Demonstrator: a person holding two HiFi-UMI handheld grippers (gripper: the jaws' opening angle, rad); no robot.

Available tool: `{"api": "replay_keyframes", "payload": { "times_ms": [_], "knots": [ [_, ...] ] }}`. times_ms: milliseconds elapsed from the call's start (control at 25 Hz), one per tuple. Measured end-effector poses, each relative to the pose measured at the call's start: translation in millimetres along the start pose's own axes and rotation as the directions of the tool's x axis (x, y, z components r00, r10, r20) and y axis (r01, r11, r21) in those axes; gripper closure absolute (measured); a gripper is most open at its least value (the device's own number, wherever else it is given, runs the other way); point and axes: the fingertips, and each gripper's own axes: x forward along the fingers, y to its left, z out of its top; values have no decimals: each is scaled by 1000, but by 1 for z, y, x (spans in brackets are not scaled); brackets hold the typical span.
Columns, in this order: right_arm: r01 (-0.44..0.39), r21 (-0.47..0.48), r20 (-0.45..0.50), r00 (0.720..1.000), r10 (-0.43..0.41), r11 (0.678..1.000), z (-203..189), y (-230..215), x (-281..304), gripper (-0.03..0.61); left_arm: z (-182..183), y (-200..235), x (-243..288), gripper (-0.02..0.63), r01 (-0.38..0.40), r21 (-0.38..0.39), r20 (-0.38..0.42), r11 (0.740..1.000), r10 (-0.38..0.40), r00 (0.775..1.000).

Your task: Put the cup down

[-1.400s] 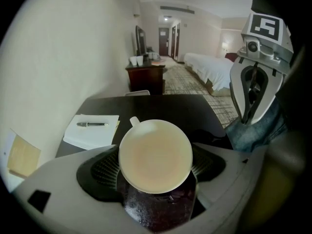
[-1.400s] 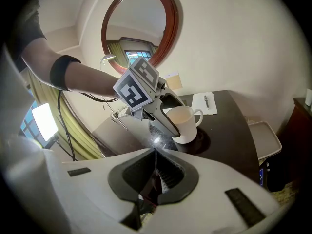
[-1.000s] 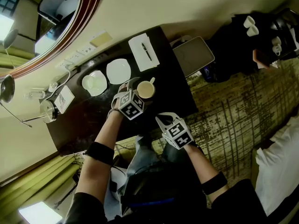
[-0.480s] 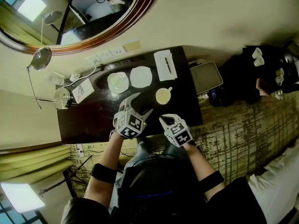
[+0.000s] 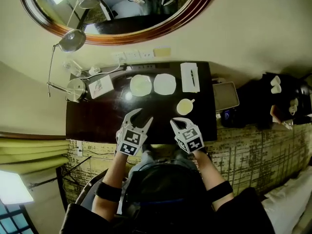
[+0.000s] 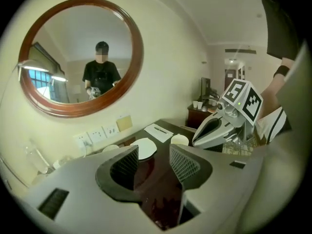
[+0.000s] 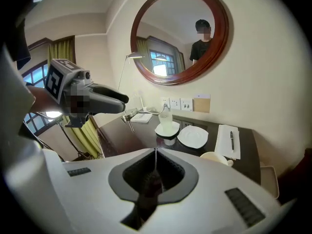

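The cream cup [image 5: 185,106] stands upright on the dark table [image 5: 97,121], right of centre, with no gripper touching it. My left gripper [image 5: 139,117] hovers over the table's near edge, well left of the cup. Its jaws have just been closing; they still stand apart with nothing between them. In the left gripper view the cup [image 6: 179,140] shows beyond the left gripper [image 6: 153,155]. My right gripper [image 5: 174,123] is shut and empty, just short of the cup. From the right gripper [image 7: 155,152], the cup [image 7: 217,158] peeks over the right jaw.
Two white plates [image 5: 141,85] [image 5: 165,84] lie at the back of the table, with a notepad and pen [image 5: 190,77] to their right. A glass on a saucer [image 7: 166,121], a desk lamp [image 5: 73,40] and a round wall mirror [image 5: 117,13] are behind. A tablet [image 5: 225,96] lies off the right edge.
The left gripper has drawn back from the cup toward the near table edge and its jaws have narrowed. The right gripper also pulled back. The cup stays standing on the table.
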Motion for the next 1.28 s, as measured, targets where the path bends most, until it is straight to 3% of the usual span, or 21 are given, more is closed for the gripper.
{"api": "replay_keyframes", "payload": {
  "times_ms": [200, 400, 520, 600, 960, 1280],
  "knots": [
    [-9, 46, 31, 999, 7, 999, 27, 13, 6, 552, -28, 31, -27, 478, -59, -162, 5, 985, 61, 998],
    [28, 69, 52, 998, -31, 997, 35, 13, 13, 552, -50, 55, -51, 553, -133, -229, 18, 964, 141, 990],
    [33, 63, 44, 998, -36, 997, 36, 15, 17, 552, -61, 71, -61, 610, -177, -304, 12, 936, 189, 982],
    [34, 59, 41, 998, -36, 998, 36, 17, 20, 552, -67, 76, -64, 612, -187, -337, 10, 923, 202, 979],
    [48, 67, 29, 998, -50, 997, 31, 12, 26, 552, -85, 75, -52, 612, -198, -359, -34, 912, 199, 979],
    [31, 53, 6, 999, -32, 998, 28, 11, 25, 552, -88, 69, -43, 612, -180, -441, -24, 880, 189, 982]
  ]
}}
